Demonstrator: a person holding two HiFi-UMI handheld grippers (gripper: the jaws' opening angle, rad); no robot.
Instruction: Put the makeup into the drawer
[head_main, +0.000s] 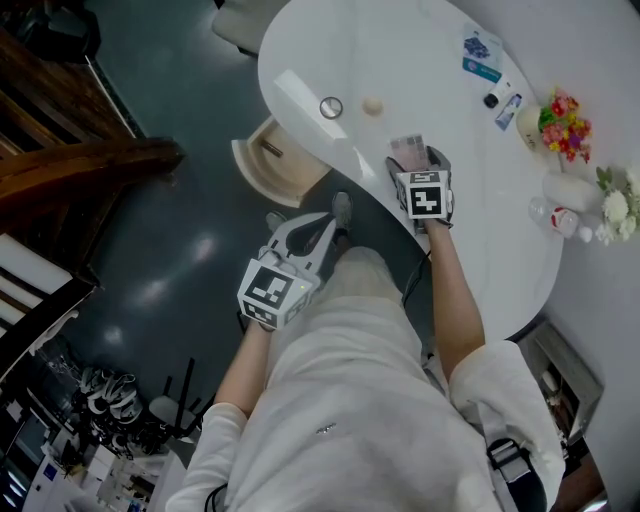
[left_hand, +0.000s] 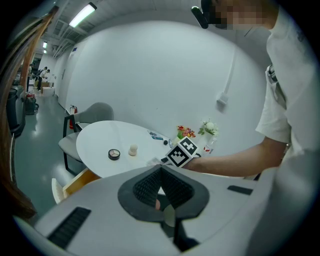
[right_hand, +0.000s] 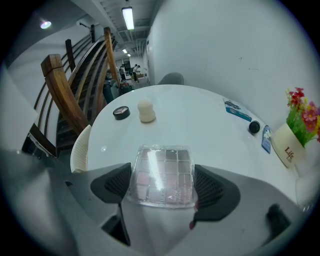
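White oval table (head_main: 400, 60) fills the head view from 12 to 3 o'clock, with dark floor (head_main: 180, 230) over the rest. Beige drawer (head_main: 262, 165) stands open, sticking out from under the table edge at 9 o'clock from the right gripper (head_main: 410, 165). Left gripper (head_main: 322, 228) hangs off the table over the floor, at 5 o'clock from the drawer. Its jaws are closed pad to pad with nothing gripped (its own view shows the pads meeting). Right gripper is over the table's near edge, clenched on the eyeshadow palette (right_hand: 162, 172), one pad on each side, clear lid up. The palette pokes out ahead of the jaws toward 12 o'clock. Can't tell if it rests on the tabletop or is lifted just off it. Either way the palette is at the table, not in the drawer. Flower pot (head_main: 560, 125) sits by the wall at 3 o'clock from the palette, with a clear bottle (head_main: 560, 220) just past it at 4 o'clock. Blue packet (head_main: 480, 55) is at 1 o'clock. A small tube with a black cap (head_main: 497, 97) lies between the packet and the pot. Beige sponge (head_main: 372, 105) is at 11 o'clock from the palette. Round compact (head_main: 331, 107) sits just beside the sponge at 9 o'clock, apart from it, near the table edge above the drawer.
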